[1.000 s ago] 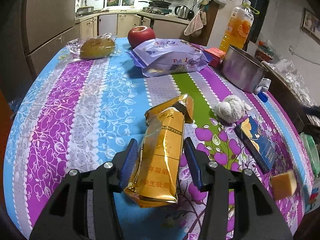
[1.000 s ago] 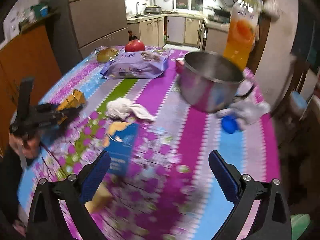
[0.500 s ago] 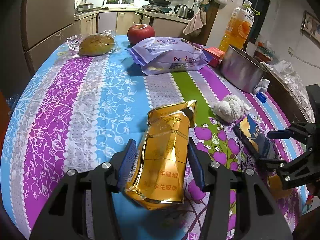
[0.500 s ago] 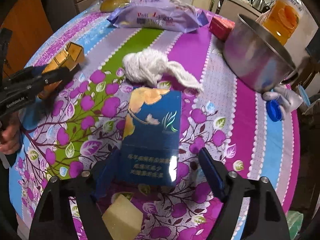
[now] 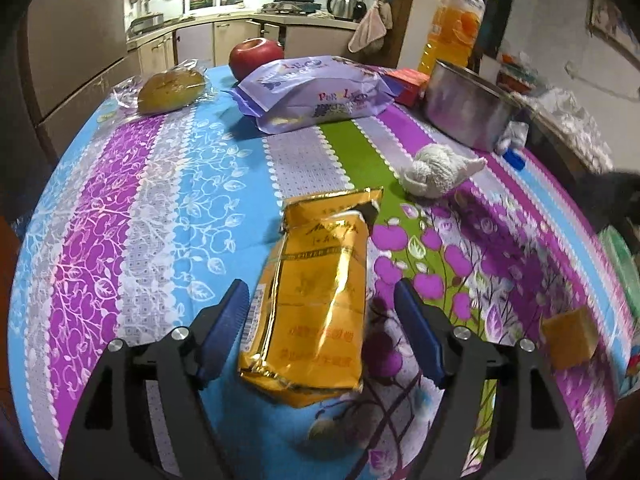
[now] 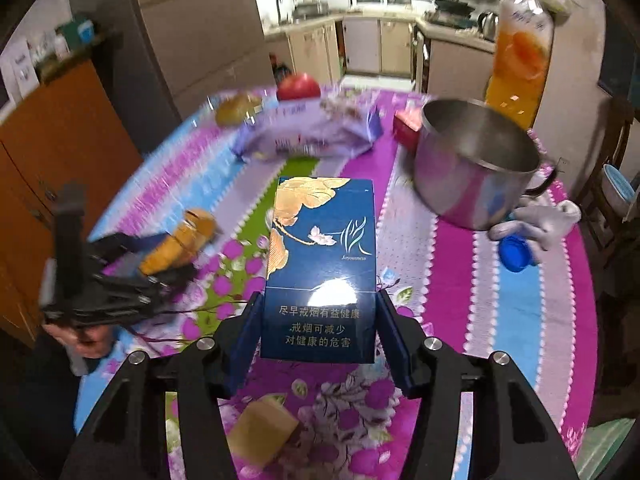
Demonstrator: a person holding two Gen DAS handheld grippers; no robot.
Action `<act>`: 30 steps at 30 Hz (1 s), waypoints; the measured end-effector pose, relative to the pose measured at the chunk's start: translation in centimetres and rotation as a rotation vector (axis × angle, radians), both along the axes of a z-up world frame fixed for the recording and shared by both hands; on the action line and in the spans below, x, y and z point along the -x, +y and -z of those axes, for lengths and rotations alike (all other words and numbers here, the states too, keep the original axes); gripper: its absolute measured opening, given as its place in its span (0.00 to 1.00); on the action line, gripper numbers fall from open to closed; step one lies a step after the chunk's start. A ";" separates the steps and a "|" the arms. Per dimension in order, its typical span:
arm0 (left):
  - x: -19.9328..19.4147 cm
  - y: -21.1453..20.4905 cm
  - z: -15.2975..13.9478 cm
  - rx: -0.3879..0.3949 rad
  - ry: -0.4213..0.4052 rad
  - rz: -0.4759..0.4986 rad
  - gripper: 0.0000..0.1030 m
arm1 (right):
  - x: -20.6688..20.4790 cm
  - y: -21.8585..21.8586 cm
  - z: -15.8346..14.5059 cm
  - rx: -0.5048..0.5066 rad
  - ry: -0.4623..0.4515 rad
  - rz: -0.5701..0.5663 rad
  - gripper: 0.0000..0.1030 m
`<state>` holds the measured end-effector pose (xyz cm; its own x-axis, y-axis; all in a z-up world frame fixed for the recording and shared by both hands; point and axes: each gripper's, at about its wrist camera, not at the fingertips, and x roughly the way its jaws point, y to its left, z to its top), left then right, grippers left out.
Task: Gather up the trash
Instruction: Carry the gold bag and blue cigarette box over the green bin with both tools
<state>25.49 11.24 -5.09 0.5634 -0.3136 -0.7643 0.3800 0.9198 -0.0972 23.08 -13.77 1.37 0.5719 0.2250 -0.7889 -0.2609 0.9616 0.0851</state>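
A crumpled gold cigarette carton [image 5: 316, 304] lies on the flowered tablecloth [image 5: 152, 216] between the fingers of my left gripper [image 5: 322, 328], which is open with gaps on both sides. The carton and left gripper also show in the right wrist view [image 6: 180, 244]. My right gripper [image 6: 318, 340] is shut on a blue cigarette carton [image 6: 322, 264] and holds it lifted above the table. A balled white cloth [image 5: 438, 170] lies beyond the gold carton.
A steel pot [image 6: 472, 160], juice bottle [image 6: 520, 52], blue cap [image 6: 516, 254], purple snack bag [image 5: 316, 94], red apple [image 5: 256, 56], wrapped bun [image 5: 172, 86] and red box [image 5: 408, 84] stand at the back. A yellow sponge [image 6: 262, 434] lies near the front edge.
My right gripper closed on the blue carton and lifted it off the table. My left gripper opened wider around the gold carton, which now rests on the cloth.
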 end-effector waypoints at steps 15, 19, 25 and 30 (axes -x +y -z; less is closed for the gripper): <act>3.0 -1.3 -2.3 -0.094 -0.011 -0.056 0.45 | 7.0 -5.7 2.8 -0.046 0.067 0.047 0.55; 4.8 -2.4 -4.2 -0.086 -0.003 -0.121 0.46 | 7.7 -7.1 2.6 -0.074 0.092 0.055 0.55; 8.3 -6.6 -6.8 -0.071 -0.016 -0.115 0.46 | 8.5 -7.6 1.4 -0.080 0.120 0.024 0.55; 10.8 -10.6 -8.0 -0.108 -0.053 -0.084 0.46 | 9.2 -8.1 0.7 -0.077 0.144 0.019 0.55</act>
